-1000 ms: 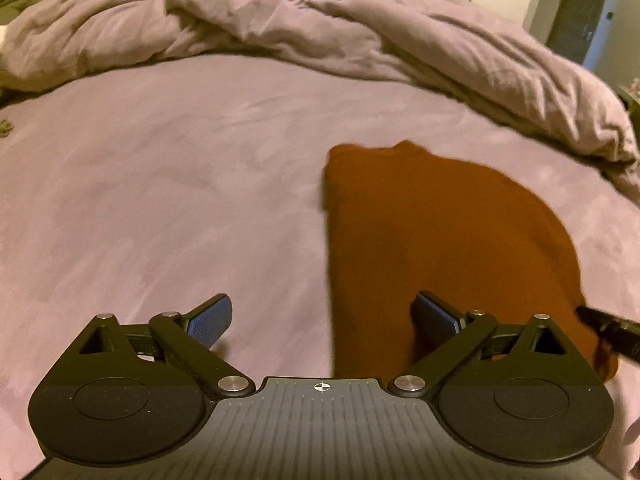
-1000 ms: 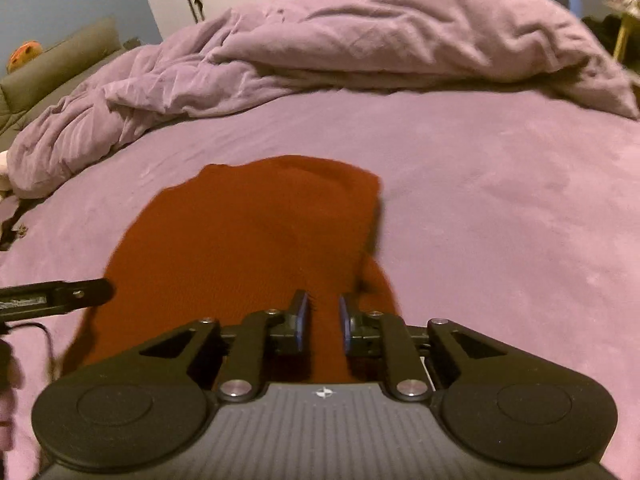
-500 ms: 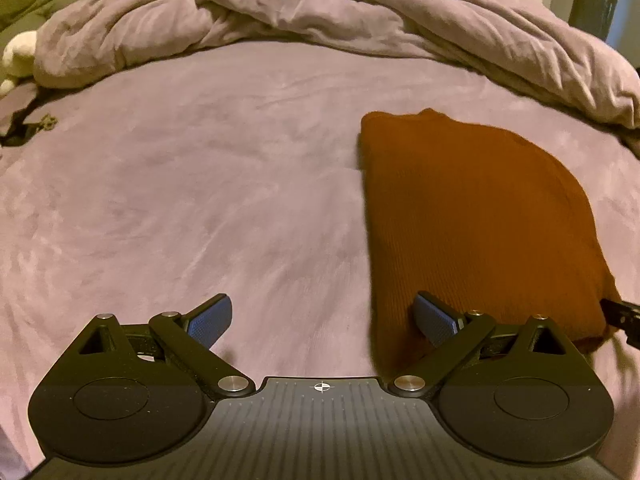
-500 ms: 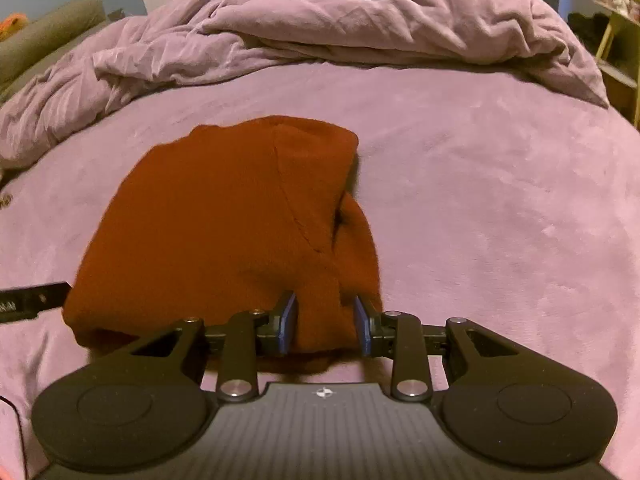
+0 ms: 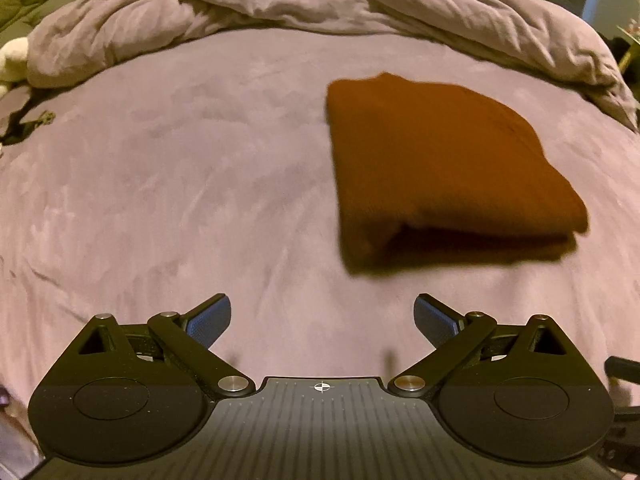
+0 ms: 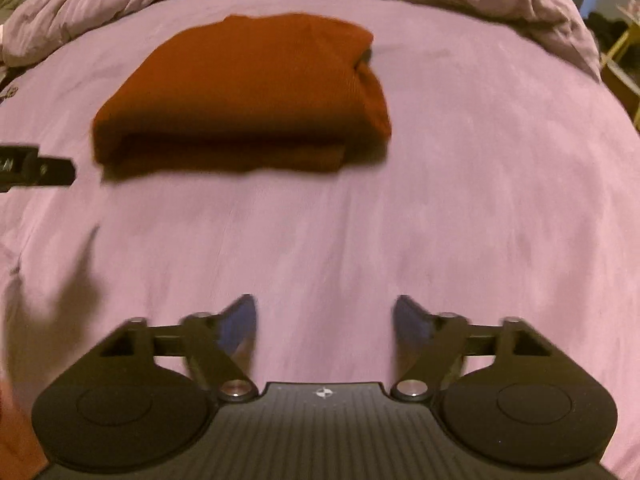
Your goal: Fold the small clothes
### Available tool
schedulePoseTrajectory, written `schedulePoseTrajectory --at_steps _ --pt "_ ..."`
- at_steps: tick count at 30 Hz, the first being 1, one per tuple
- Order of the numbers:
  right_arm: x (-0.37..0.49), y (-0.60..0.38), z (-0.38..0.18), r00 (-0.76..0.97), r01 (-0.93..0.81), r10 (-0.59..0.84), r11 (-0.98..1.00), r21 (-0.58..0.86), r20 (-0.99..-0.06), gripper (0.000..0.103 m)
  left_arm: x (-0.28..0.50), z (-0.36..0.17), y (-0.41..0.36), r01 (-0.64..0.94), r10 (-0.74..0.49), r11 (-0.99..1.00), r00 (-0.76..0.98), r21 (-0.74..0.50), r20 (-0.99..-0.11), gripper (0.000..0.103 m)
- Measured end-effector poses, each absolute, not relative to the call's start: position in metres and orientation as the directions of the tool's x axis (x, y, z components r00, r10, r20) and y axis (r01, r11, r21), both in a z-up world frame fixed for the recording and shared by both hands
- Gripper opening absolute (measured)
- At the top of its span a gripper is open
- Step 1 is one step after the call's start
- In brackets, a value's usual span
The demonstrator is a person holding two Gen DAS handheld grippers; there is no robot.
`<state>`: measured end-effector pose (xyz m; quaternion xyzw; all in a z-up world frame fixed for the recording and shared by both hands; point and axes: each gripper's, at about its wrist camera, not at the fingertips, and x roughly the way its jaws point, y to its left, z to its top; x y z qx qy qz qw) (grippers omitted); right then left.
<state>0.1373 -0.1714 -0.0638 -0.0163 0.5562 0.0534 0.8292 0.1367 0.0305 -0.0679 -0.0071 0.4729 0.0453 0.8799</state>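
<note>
Both the left tool (image 5: 322,320) and the right tool (image 6: 325,320) have let go and drawn back, fingers spread and empty, leaving the folded sweater (image 6: 256,92) flat on the bed (image 6: 460,208) ahead of them (this fold looks finished).

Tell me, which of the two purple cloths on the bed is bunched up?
The duvet heaped along the far edge is bunched and wrinkled; the bedsheet under the folded rust-brown garment lies flat.

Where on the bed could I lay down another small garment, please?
Bare sheet lies left of the folded rust garment, and between it and both open claws, left and right. The rumpled duvet crowds the far edge.
</note>
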Motion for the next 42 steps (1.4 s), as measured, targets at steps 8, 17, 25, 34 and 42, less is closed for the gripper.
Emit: schedulePoseTrajectory --at_steps 8,17,25,34,42 --pt "0.106 -0.173 -0.052 0.297 -0.073 0.089 0.995 0.07 -0.951 0.099 0.114 -0.059 0.017 -0.033 0.062 0.998 0.545 0.052 -0.836 0.102" --pt "0.127 -0.158 -0.018 0.319 -0.068 0.026 0.998 0.005 -0.947 0.099 0.117 -0.044 0.017 -0.036 0.087 0.996 0.539 0.08 -0.837 0.103" --pt "0.145 -0.143 0.002 0.363 -0.088 0.001 0.996 -0.033 -0.932 0.099 0.129 -0.035 0.017 -0.03 0.111 0.993 0.537 0.113 -0.836 0.103" --pt "0.164 -0.138 0.012 0.389 -0.052 0.002 0.998 -0.02 -0.921 0.099 0.139 -0.034 0.014 -0.022 0.121 0.991 0.532 0.129 -0.838 0.103" --pt "0.165 -0.138 0.014 0.41 -0.052 0.007 0.999 -0.016 -0.912 0.099 0.138 -0.034 0.012 -0.019 0.123 0.991 0.534 0.133 -0.837 0.103"
